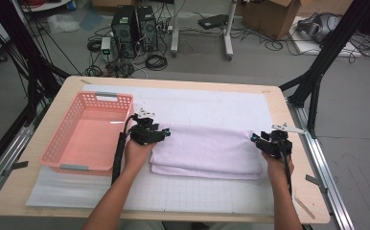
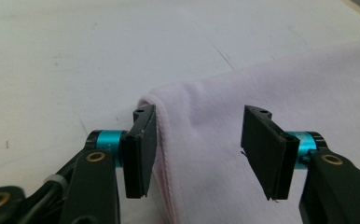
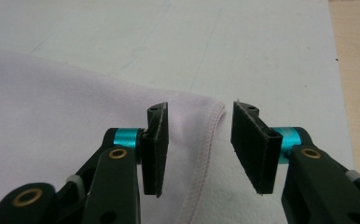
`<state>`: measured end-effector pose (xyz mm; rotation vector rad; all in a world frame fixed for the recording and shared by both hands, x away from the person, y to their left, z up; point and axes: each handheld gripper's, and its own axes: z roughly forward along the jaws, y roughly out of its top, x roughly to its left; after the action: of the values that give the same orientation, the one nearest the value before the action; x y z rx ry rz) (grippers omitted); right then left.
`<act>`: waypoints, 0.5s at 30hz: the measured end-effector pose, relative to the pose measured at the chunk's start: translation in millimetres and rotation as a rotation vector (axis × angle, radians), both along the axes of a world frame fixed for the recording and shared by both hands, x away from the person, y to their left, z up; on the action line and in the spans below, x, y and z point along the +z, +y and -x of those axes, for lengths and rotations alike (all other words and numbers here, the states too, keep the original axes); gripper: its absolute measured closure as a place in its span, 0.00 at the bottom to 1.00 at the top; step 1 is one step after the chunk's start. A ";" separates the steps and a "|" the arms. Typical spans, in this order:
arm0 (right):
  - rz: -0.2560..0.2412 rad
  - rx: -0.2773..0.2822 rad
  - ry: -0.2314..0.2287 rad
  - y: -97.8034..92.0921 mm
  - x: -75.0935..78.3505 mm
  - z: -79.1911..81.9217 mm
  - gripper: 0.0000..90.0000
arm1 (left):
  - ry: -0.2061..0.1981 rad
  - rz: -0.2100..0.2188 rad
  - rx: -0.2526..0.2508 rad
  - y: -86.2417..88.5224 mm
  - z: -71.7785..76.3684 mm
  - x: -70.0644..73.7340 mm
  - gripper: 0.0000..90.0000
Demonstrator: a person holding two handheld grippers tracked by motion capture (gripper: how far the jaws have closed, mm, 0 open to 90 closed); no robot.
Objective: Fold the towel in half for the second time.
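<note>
On the table (image 1: 39, 191), over a white gridded mat (image 1: 212, 108), a pale pink folded towel (image 1: 207, 151) lay stretched sideways near the middle, its long fold running from nine o'clock to three o'clock. At the towel's nine o'clock end I held my left gripper (image 1: 150, 133), and in the left gripper view (image 2: 197, 149) its jaws stood spread apart, one on each side of the towel's folded corner, the left jaw just beside the hemmed edge. At the three o'clock end I held my right gripper (image 1: 269, 139); in the right gripper view (image 3: 197, 147) its jaws were also spread, straddling the stitched hem at the towel's corner without clamping it. A pink plastic basket (image 1: 63, 139) sat at nine o'clock of the towel, just beside my left hand (image 1: 137, 153), and my right hand (image 1: 278, 165) rested at the towel's other end.
</note>
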<state>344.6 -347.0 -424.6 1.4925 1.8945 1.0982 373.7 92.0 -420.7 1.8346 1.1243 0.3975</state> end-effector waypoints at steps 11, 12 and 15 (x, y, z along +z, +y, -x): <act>-0.009 0.067 -0.002 -3.1 -6.1 33.3 0.60 | 0.024 0.011 -0.045 9.3 33.7 1.2 0.56; -0.003 0.075 -0.001 -2.2 -6.6 36.1 0.60 | 0.021 0.002 -0.047 9.1 36.8 -0.1 0.56; 0.006 0.091 0.000 -0.2 -6.9 45.4 0.60 | 0.035 -0.001 -0.055 9.6 45.8 -3.7 0.57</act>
<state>299.2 -347.2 -431.6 1.4152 1.9808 1.1318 327.8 101.6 -424.4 1.8755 1.0945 0.3353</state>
